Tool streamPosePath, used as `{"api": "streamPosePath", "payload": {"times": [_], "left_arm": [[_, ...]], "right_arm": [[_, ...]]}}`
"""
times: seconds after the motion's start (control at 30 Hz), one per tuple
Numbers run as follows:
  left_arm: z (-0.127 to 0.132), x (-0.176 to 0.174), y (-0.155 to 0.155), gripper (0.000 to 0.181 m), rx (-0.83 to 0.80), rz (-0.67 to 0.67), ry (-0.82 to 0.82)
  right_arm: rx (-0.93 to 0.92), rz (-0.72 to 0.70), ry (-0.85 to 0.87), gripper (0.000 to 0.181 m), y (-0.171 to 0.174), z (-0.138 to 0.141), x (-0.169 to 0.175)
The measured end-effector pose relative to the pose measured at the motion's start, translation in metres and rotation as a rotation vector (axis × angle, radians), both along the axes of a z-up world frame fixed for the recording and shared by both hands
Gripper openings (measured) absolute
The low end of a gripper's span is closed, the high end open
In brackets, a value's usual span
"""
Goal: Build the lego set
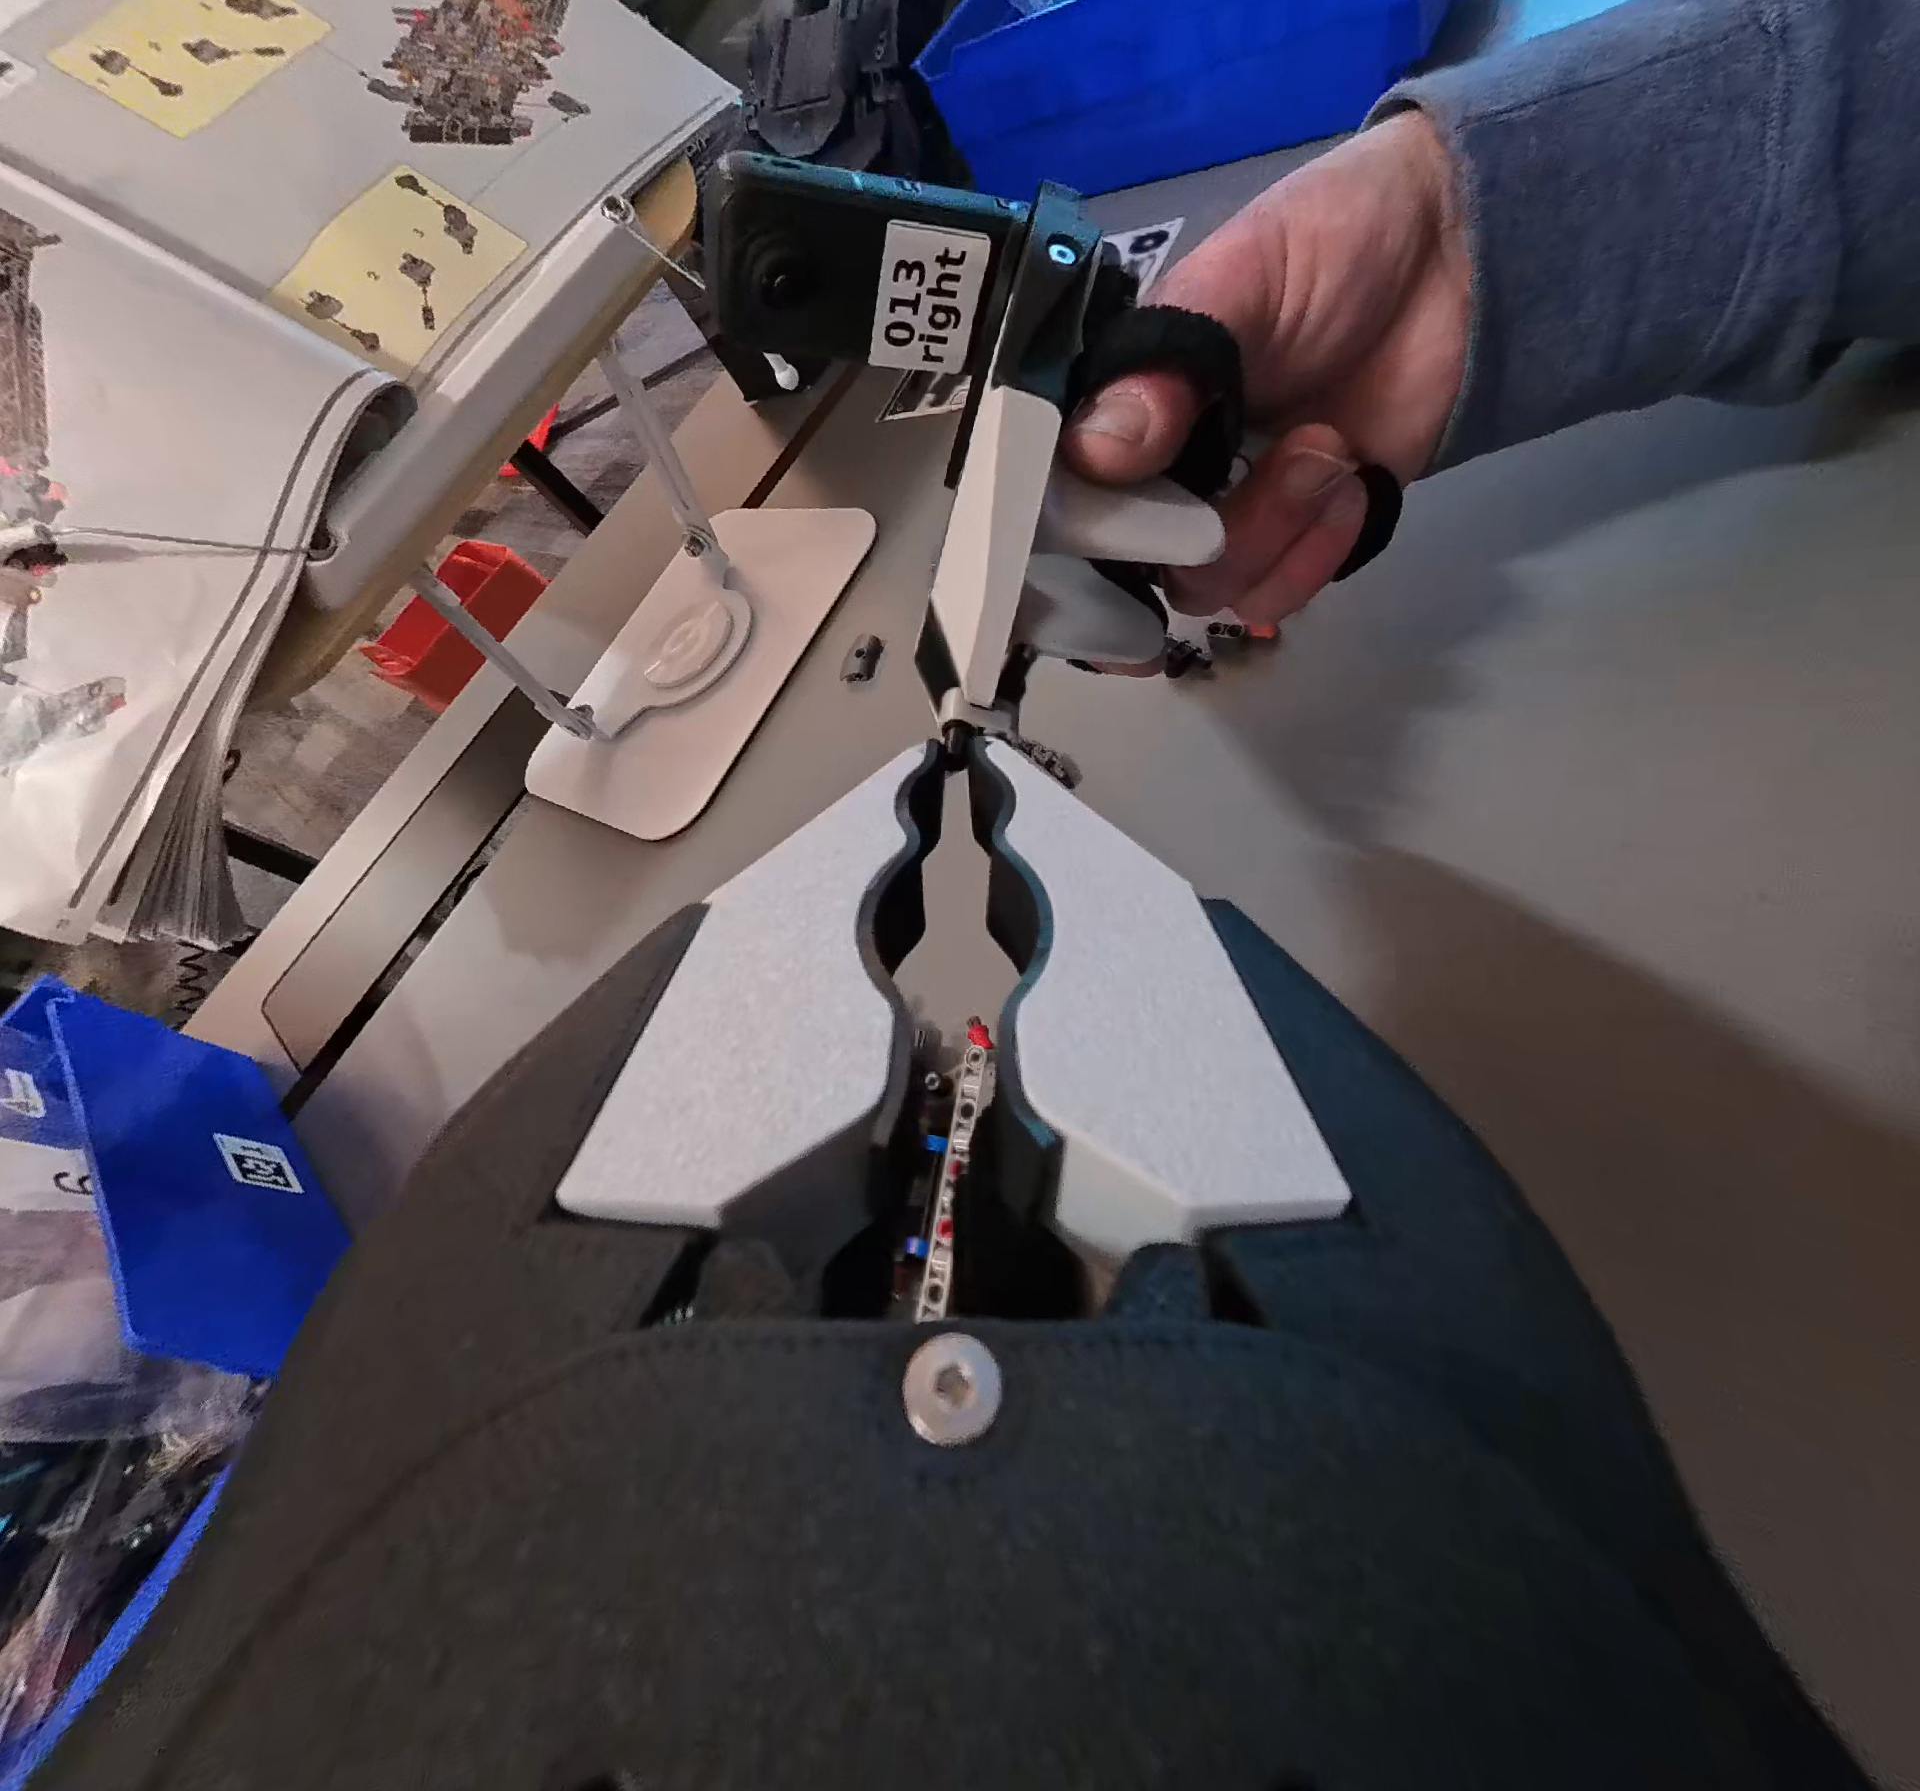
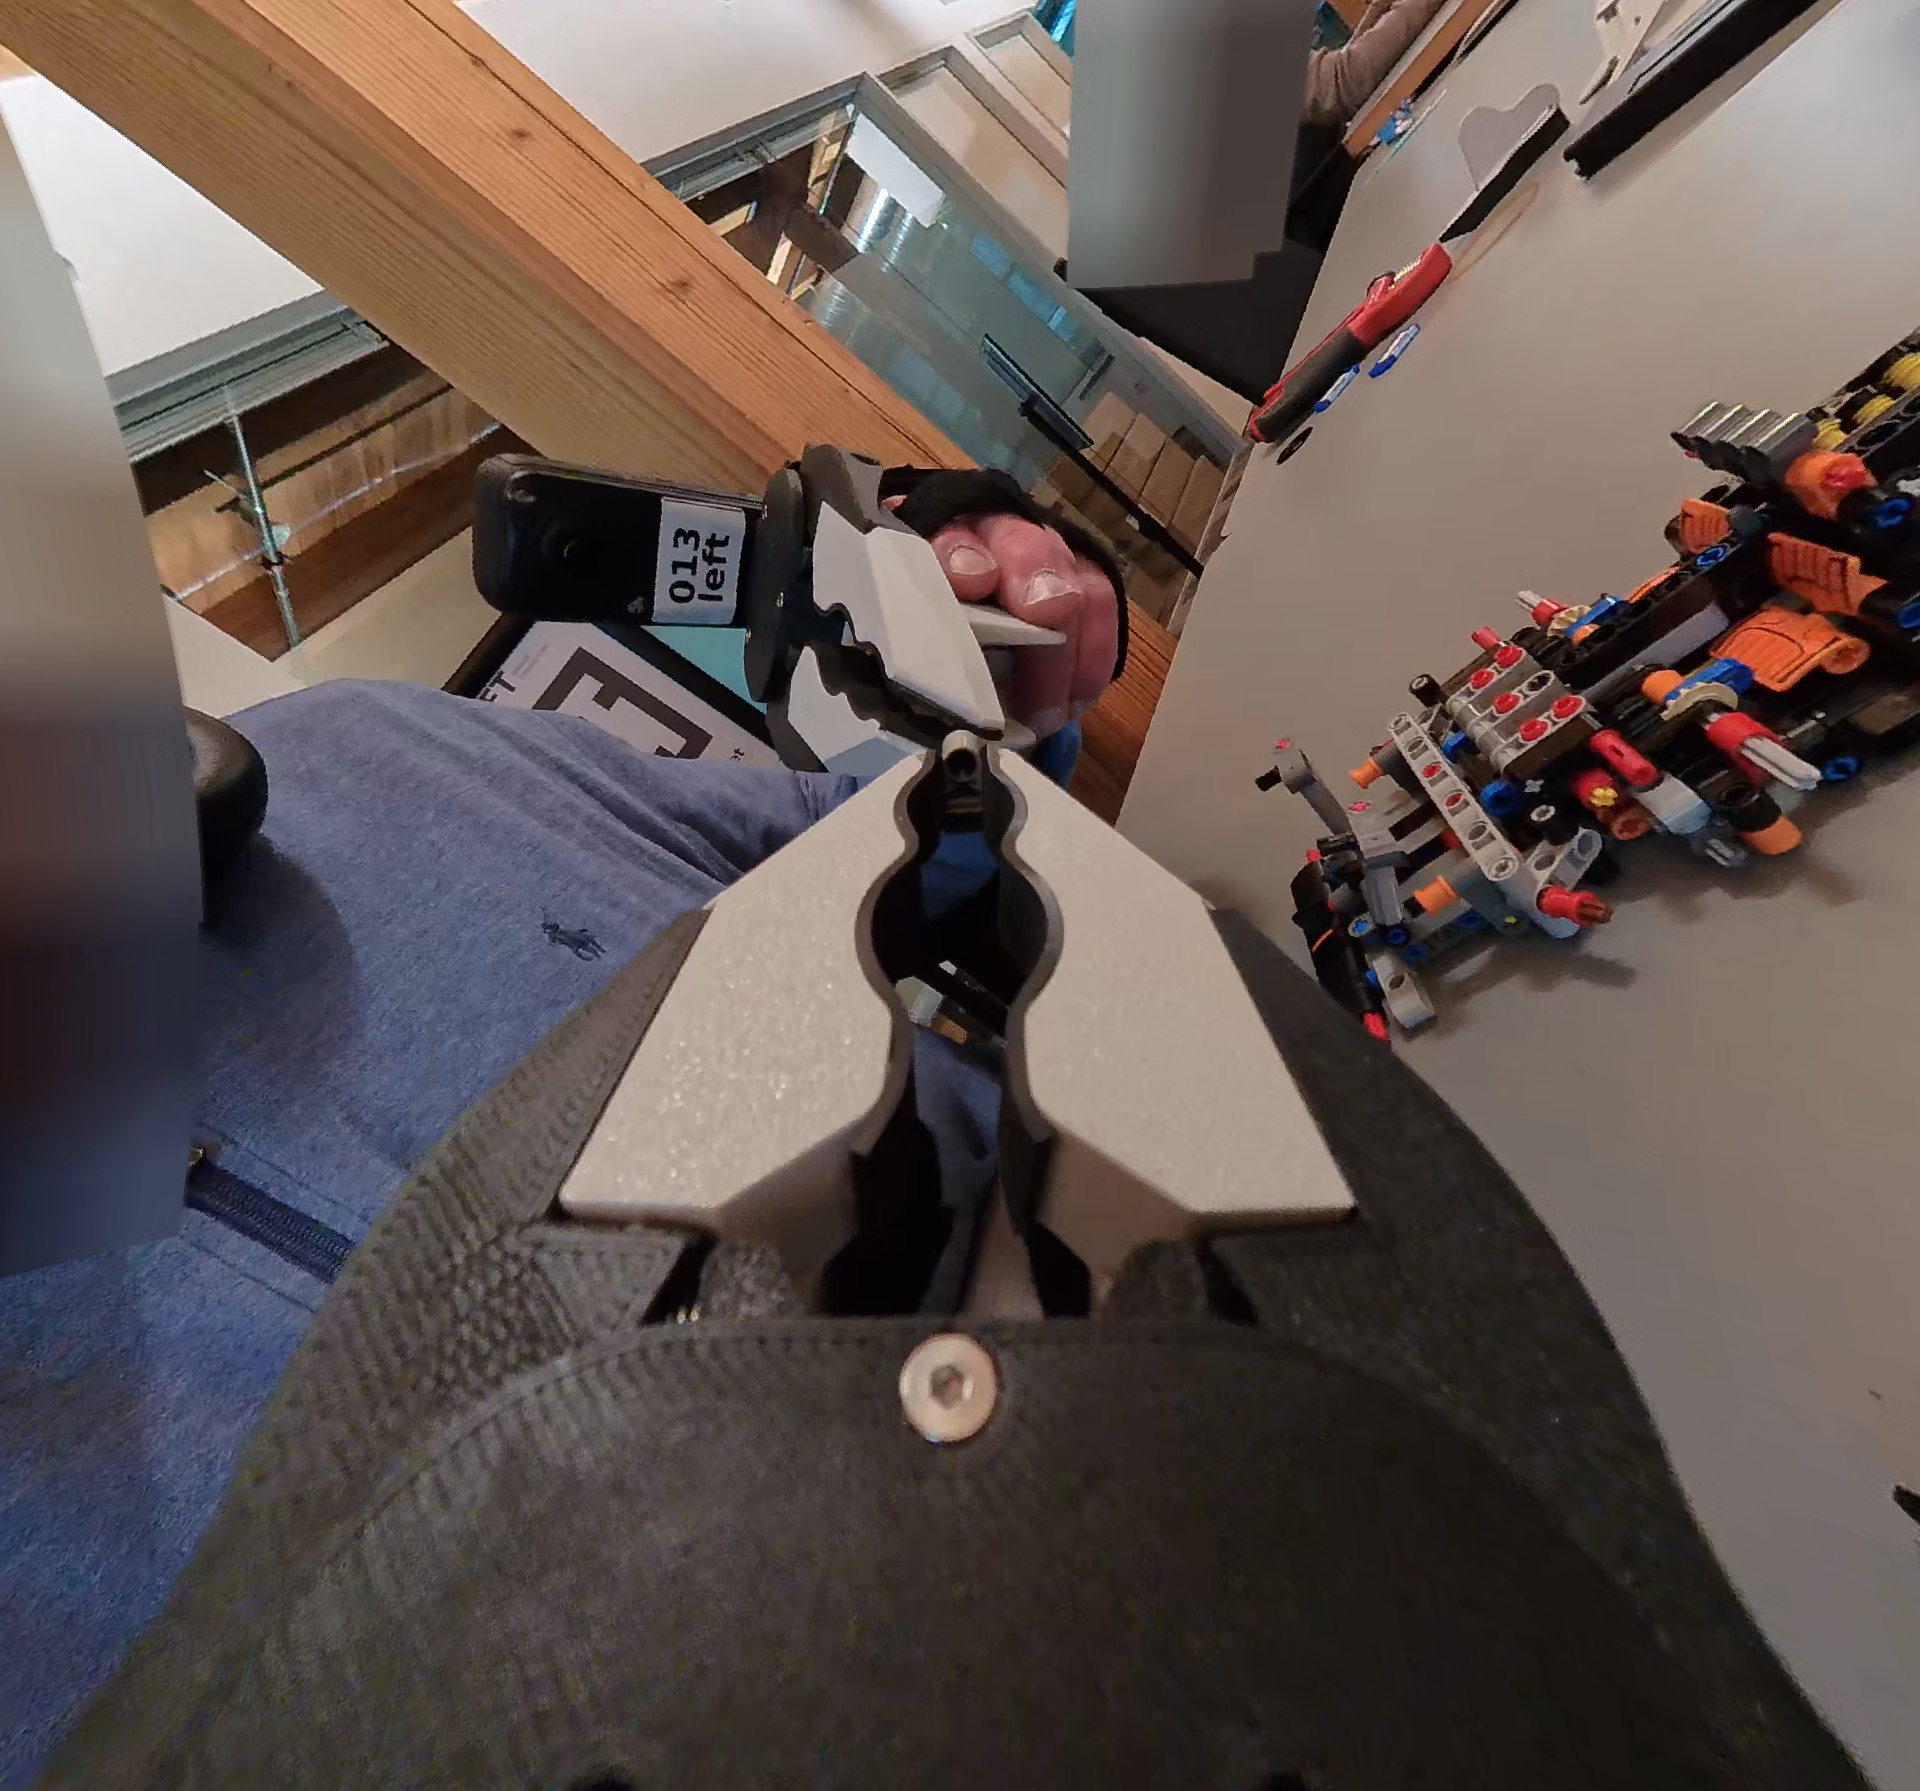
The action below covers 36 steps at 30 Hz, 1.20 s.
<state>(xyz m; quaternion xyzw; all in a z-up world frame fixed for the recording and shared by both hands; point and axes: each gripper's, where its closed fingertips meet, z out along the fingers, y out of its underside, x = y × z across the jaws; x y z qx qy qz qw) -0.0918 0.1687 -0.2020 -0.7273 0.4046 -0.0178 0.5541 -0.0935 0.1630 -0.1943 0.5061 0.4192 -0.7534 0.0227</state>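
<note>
Meeting tip to tip above the grey bench (image 1: 1558,806), the two hand-held grippers point at each other over a tiny Lego piece. The left hand-held gripper (image 1: 953,754) has its white fingers (image 1: 790,962) drawn nearly together, pinching a small black pin (image 1: 951,735) at their tips. The right hand-held gripper (image 1: 977,702) comes down steeply from above, tilted, its fingers closed on a small light grey connector (image 1: 971,711) that touches the pin. The right hand (image 1: 1299,391), in a blue-grey sleeve (image 1: 1662,183), wraps the handle with the thumb through a black strap.

From the right wrist view, the right hand-held gripper (image 2: 961,765) has its grey fingers (image 2: 1122,993) narrowed to a slit, with the dark pin (image 2: 961,765) at the tips. The left hand-held gripper (image 2: 971,728) slants down to it from the upper left, its fingers closed; the left hand (image 2: 1029,609) curls around the grip with the fingernails facing the camera, in front of the person's blue pullover (image 2: 416,910).

The partly built Lego model (image 2: 1610,723), black and grey with orange, red and blue parts, lies on the bench to the right, well apart from the grippers. An open instruction booklet (image 1: 260,235) rests on a white stand (image 1: 707,671) beyond the left gripper, with blue bins (image 1: 1195,48) near it.
</note>
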Motion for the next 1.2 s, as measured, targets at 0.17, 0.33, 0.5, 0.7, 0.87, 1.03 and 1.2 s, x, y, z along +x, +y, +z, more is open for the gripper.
{"api": "streamPosePath", "payload": {"times": [0.17,0.33,0.5,0.7,0.87,1.03,1.2], "left_arm": [[0.004,-0.002,0.003,0.002,-0.013,0.026,-0.058],[0.011,-0.003,0.005,0.002,-0.088,0.016,-0.246],[0.013,0.0,0.005,0.002,-0.148,-0.031,-0.325],[0.011,0.005,0.004,0.002,-0.207,-0.059,-0.348],[0.007,0.002,0.006,0.003,-0.252,-0.047,-0.373],[-0.006,-0.036,-0.009,0.009,-0.259,0.096,-0.315],[-0.043,-0.093,-0.042,0.009,-0.351,0.262,-0.231]], "right_arm": [[0.007,-0.062,0.01,0.018,0.01,0.005,-0.002],[0.302,-0.139,0.09,0.023,0.016,0.011,0.009],[0.707,-0.149,0.156,0.011,0.006,0.016,0.012],[0.855,-0.117,0.157,0.005,0.004,0.013,0.009],[0.815,-0.107,0.107,0.004,0.008,0.007,0.007],[0.763,-0.117,-0.054,0.004,0.011,-0.036,0.005],[0.783,-0.082,-0.2,0.004,-0.005,-0.092,-0.007]]}}
